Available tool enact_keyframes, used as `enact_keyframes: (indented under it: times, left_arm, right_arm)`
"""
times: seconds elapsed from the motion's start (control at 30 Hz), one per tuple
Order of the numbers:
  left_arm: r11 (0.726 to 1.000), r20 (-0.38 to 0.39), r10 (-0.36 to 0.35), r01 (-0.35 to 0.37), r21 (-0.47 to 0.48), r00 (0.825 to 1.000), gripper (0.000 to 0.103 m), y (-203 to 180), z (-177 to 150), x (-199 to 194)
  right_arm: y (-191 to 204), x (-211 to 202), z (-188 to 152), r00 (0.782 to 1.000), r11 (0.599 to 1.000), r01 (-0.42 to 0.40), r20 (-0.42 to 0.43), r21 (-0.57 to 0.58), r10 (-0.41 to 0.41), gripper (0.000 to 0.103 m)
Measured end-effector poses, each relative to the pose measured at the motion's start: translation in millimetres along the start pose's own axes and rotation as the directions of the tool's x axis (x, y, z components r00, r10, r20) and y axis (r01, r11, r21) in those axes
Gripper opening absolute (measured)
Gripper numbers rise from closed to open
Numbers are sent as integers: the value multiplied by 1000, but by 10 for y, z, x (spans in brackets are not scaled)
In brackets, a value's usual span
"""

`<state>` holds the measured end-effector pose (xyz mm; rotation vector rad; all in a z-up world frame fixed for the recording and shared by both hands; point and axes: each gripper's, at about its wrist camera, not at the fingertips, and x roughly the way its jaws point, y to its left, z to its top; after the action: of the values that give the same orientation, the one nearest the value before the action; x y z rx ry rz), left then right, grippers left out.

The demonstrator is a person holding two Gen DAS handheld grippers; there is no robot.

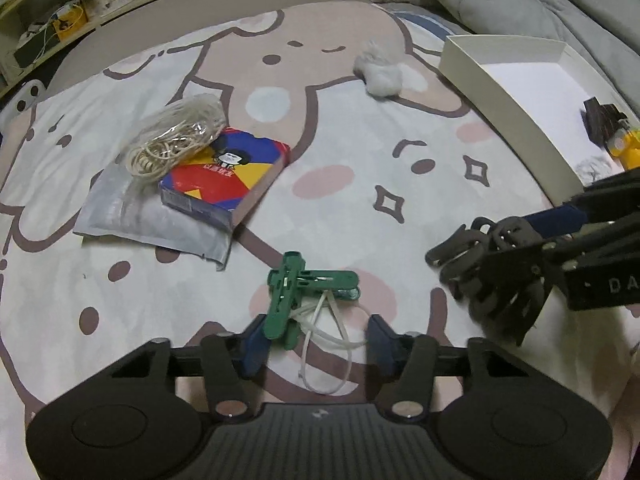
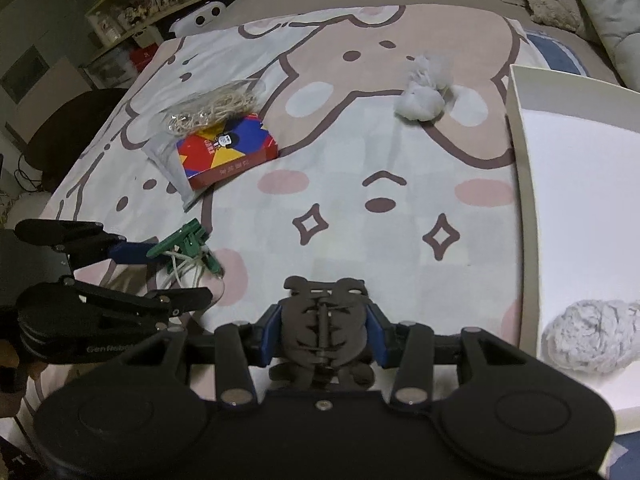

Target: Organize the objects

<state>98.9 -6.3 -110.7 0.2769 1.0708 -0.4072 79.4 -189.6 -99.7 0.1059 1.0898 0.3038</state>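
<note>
Cartoon-print bedsheet (image 1: pixel 360 168) carries everything. Left gripper (image 1: pixel 316 340) sits low over two green plastic clothespegs (image 1: pixel 298 292) tangled with a white cord loop (image 1: pixel 324 344); its blue pads (image 1: pixel 252 344) stand part-open, the left pad touching a peg end, the right pad clear, so nothing is clamped. Right gripper (image 2: pixel 324 336) is closed on a black plastic claw hair clip (image 2: pixel 324 320), both blue pads pressed against its sides, held near the white cardboard tray (image 2: pixel 524 184) at right. Inside the tray: a grey fluffy yarn ball (image 2: pixel 592 336) at the near end, plus a small yellow-and-black item (image 1: pixel 616 136), too cut off to identify. Far left on the sheet, a red-blue-yellow printed box (image 1: pixel 224 176) lies on a grey plastic pouch (image 1: pixel 160 224), with a clear bag of rubber bands (image 1: pixel 176 136) resting on top of its far end. Second grey-white fluffy tuft (image 2: pixel 420 96) lies alone further back, left of the tray's far corner.
</note>
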Motion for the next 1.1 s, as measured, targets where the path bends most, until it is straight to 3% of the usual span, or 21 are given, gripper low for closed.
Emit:
enact_keyframes:
  times: [0.43,0.5,0.63,0.9,1.1]
  left_arm:
    - [1000,22,20,-20,-21,1000,44,37,15,84]
    - [999,18,19,-19,-33,1000,31,57,19,70]
    - [995,33,-1,4,-99,999,23,130,53,-19]
    - [988,135,39,-18,-151,990,21,95,126,-261]
    - [977,238,60,-8,-214,969,21,94,186,-482]
  right_arm:
    - [-8,3,-6,1000,1000,0,-4,5,0,47]
    - [-6,2,-7,1000,1000,-2,-2,0,2,46]
    - [11,-20,-7,1000,1000,5,11,-8,-5,45]
    - [-4,-274,80,986,999,48,161,-8,-46,45]
    - [-27,-519,177,961,998,67,270,5,-66,45]
